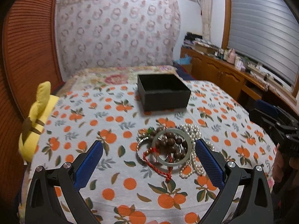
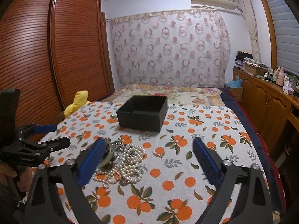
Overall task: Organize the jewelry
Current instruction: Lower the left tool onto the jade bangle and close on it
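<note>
A heap of jewelry lies on the orange-print cloth (image 1: 115, 168): a pale green bangle (image 1: 172, 148), brown wooden beads (image 1: 171, 141), a red cord (image 1: 160, 169), a silver ring-shaped bangle (image 1: 139, 149) and a pearl necklace (image 1: 194, 160). An open black box (image 1: 164, 91) stands behind it. My left gripper (image 1: 149, 149) is open, above the heap with its fingers to either side. In the right wrist view the pearls (image 2: 127, 166) and green bangle (image 2: 107, 155) lie by the left finger of my open, empty right gripper (image 2: 149, 145); the black box (image 2: 143, 113) stands beyond.
A yellow plush toy (image 1: 35, 123) lies at the cloth's left edge. A wooden louvred wardrobe (image 2: 46, 56) stands at the left, a cluttered wooden sideboard (image 2: 265, 100) at the right. The right gripper's body (image 1: 280, 130) shows at the right of the left wrist view.
</note>
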`<state>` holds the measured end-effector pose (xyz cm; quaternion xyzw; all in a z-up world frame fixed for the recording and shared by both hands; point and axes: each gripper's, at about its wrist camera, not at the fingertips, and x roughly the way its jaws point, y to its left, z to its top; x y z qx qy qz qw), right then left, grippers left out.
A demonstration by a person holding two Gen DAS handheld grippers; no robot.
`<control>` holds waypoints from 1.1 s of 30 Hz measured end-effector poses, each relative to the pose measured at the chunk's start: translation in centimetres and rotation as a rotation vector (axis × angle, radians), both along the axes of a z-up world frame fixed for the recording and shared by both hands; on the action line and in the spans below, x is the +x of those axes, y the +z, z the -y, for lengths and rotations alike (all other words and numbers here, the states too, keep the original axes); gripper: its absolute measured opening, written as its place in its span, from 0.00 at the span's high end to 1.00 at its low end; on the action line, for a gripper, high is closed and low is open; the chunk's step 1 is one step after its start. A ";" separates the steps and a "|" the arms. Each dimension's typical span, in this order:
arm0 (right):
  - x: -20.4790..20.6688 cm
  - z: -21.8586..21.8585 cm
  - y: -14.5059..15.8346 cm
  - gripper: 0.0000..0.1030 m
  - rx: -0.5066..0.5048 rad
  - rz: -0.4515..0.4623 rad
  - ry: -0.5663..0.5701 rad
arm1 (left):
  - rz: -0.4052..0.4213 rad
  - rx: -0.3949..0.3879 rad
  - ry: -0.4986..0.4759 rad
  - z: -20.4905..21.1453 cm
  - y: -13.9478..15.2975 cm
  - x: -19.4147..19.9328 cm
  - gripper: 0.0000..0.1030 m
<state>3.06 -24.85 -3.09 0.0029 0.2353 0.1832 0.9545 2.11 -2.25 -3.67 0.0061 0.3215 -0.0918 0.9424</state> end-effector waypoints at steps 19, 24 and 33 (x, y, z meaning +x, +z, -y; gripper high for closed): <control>2.5 -0.6 -4.4 0.18 -0.080 -0.169 0.118 | -0.186 -0.026 -0.163 3.1 -4.5 5.1 0.16; 2.8 -0.7 -4.8 0.18 -0.095 -0.187 0.121 | -0.209 -0.007 -0.169 3.7 -5.2 6.2 0.18; 3.0 -1.2 -5.2 0.18 -0.118 -0.196 0.136 | -0.175 0.048 -0.148 4.0 -5.0 6.2 0.33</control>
